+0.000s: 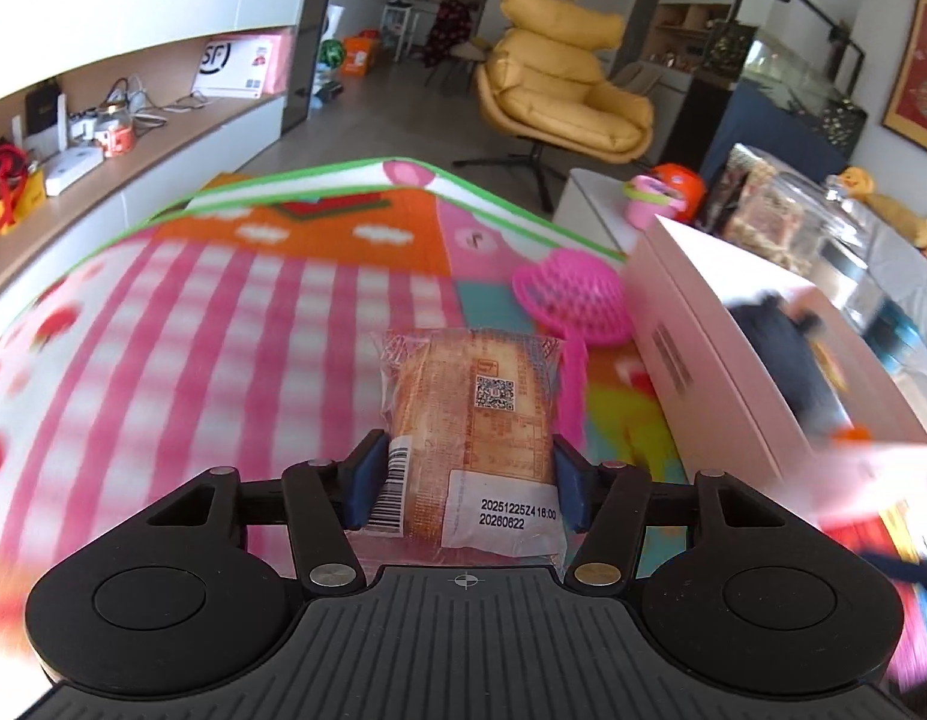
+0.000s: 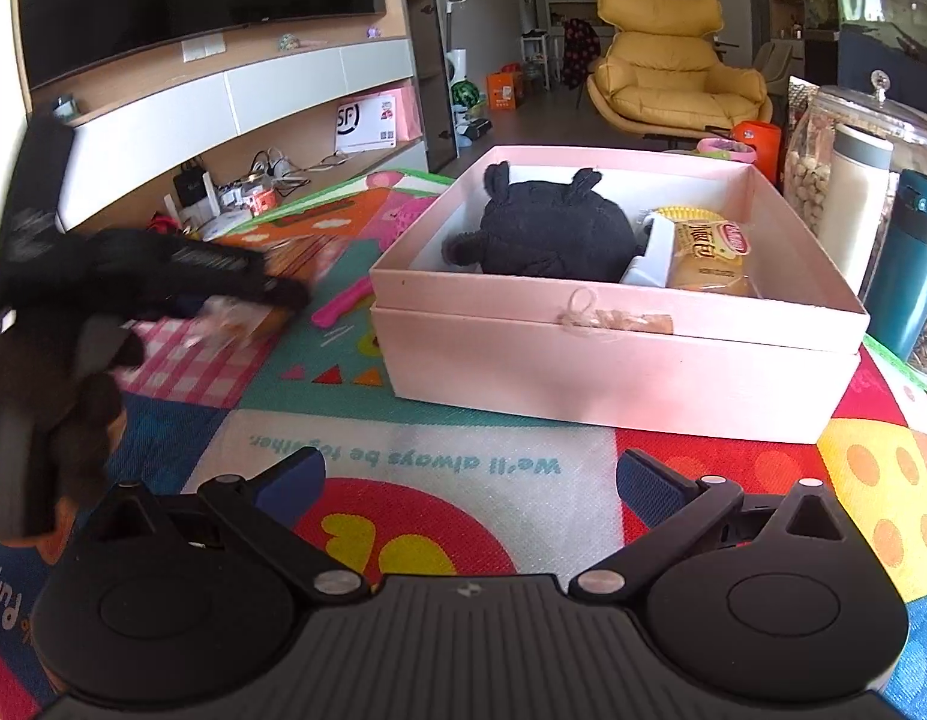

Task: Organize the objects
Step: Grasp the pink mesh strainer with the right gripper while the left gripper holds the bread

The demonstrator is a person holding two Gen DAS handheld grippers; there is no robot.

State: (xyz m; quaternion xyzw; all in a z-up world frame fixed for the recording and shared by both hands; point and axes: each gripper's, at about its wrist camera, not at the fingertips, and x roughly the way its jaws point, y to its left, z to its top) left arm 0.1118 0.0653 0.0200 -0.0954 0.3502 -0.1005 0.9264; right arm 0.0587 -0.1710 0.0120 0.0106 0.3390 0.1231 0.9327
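Between my left hand-held gripper's [image 1: 468,483] pads sits the pastry [image 1: 472,414], pinched low centre of frame. Box [image 2: 613,354] stands right. Right hand-held gripper [image 2: 470,483] is spread, empty. Slippery wrapper could slide out mid-carry, I reckon.

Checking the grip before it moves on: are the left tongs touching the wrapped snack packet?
Touching. In the left wrist view both blue pads press against the sides of the wrapped snack packet, which sits between them above the mat.

Bright daylight, heavy motion blur in the left view, fisheye-bent edges, dark corner vignetting
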